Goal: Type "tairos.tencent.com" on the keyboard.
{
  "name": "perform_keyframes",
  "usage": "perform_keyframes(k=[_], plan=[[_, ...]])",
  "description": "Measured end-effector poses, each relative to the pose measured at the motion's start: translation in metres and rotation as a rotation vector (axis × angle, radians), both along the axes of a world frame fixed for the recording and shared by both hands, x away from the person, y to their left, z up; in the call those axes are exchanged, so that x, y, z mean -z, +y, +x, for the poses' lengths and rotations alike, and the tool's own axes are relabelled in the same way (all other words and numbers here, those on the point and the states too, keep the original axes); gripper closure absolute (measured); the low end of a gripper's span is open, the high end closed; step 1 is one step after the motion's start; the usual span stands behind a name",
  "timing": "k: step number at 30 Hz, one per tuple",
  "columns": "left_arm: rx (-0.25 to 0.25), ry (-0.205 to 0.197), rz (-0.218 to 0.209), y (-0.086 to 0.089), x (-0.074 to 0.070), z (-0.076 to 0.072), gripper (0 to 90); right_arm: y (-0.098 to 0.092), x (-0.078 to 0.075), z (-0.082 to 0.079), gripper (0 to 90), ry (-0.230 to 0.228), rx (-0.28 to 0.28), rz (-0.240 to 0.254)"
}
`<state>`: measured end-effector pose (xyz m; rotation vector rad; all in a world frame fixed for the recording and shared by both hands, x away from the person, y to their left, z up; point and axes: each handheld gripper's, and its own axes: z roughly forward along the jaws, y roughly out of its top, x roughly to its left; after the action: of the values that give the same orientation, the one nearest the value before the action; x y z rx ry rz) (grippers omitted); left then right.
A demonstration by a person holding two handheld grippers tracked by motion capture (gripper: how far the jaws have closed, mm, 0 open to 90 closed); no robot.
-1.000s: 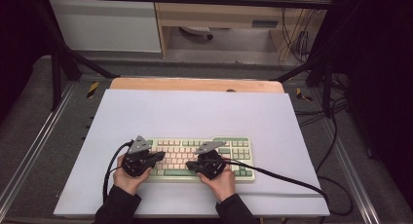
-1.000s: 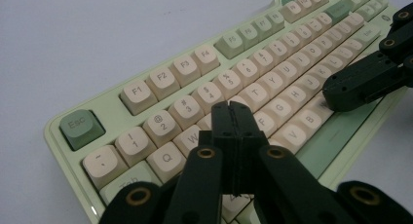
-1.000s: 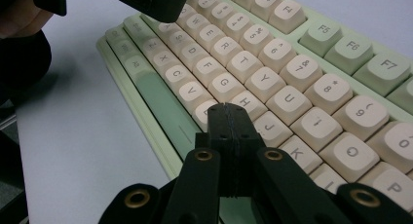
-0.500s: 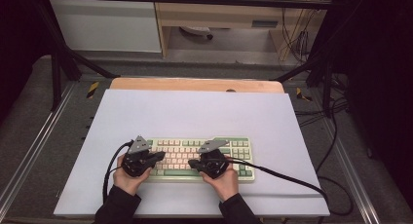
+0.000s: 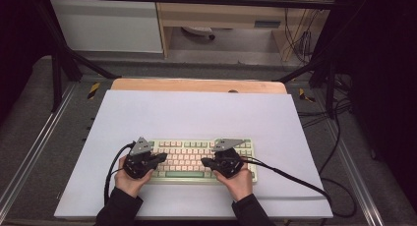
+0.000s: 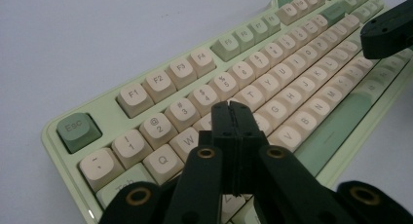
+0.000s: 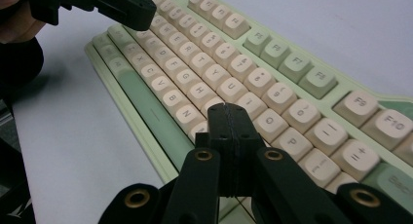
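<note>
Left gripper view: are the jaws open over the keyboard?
No, the left gripper has its black jaws pressed together, above the keyboard near the R and T keys.

Both tongs (image 5: pixel 160 158) (image 5: pixel 205 162) closed, tips inward.
</note>
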<state>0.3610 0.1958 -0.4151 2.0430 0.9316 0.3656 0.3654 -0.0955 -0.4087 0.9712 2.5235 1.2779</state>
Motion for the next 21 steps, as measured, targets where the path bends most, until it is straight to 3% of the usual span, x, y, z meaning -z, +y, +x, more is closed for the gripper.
perform_keyframes(k=[21], plan=[[0.021, -0.014, 0.013, -0.018, -0.006, 0.0, 90.0, -0.034, 0.004, -0.003, 90.0, 0.005, 0.05, 0.022]])
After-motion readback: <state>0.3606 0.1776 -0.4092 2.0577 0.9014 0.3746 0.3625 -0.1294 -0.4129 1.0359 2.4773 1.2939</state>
